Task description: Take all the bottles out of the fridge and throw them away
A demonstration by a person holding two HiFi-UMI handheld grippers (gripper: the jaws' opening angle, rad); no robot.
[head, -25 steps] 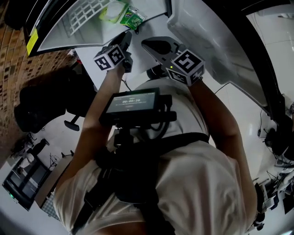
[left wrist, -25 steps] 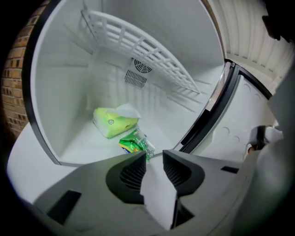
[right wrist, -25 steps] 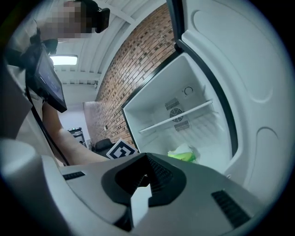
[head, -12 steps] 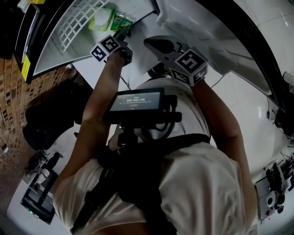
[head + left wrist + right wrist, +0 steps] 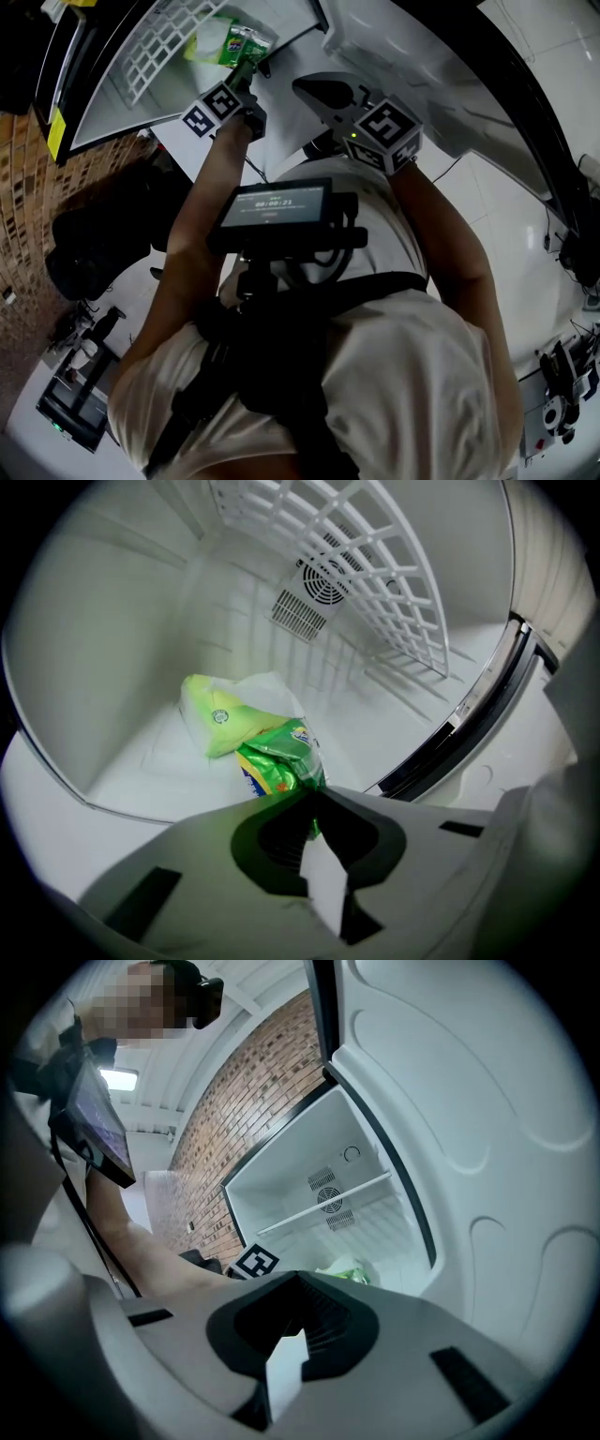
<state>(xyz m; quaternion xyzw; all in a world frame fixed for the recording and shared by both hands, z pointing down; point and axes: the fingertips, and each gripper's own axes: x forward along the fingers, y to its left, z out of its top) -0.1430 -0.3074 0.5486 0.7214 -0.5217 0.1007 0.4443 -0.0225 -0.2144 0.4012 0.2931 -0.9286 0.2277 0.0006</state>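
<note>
White fridge (image 5: 112, 621) walls close round everything I am working on, and low on the compartment floor, near the front lip, lies the green bottle (image 5: 277, 761), crushed flat and crinkled. My left gripper (image 5: 309, 803) points down into the opening and its jaws have just been closing; the near edge of that bottle sits pinched between them, so I judge the grip is made (a thin pinch on a crumpled edge, which could slip on the way out). I take it by that edge because it is the part nearest the door and the only part standing up from the floor. Touching it, just behind, is a paler bottle (image 5: 220, 719), yellow-green and also squashed, with something whitish behind it that I cannot identify. That makes two bottles I can count, one held and one waiting. Above them hangs one wire shelf (image 5: 375, 564), bare as far as I see, and one fan vent (image 5: 323, 578) in the back wall. My right gripper (image 5: 298, 1279) hangs back outside beside the open door (image 5: 469, 1101), jaws together on nothing, kept clear so the left has room. One brick wall (image 5: 253, 1082) stands beyond the fridge.
</note>
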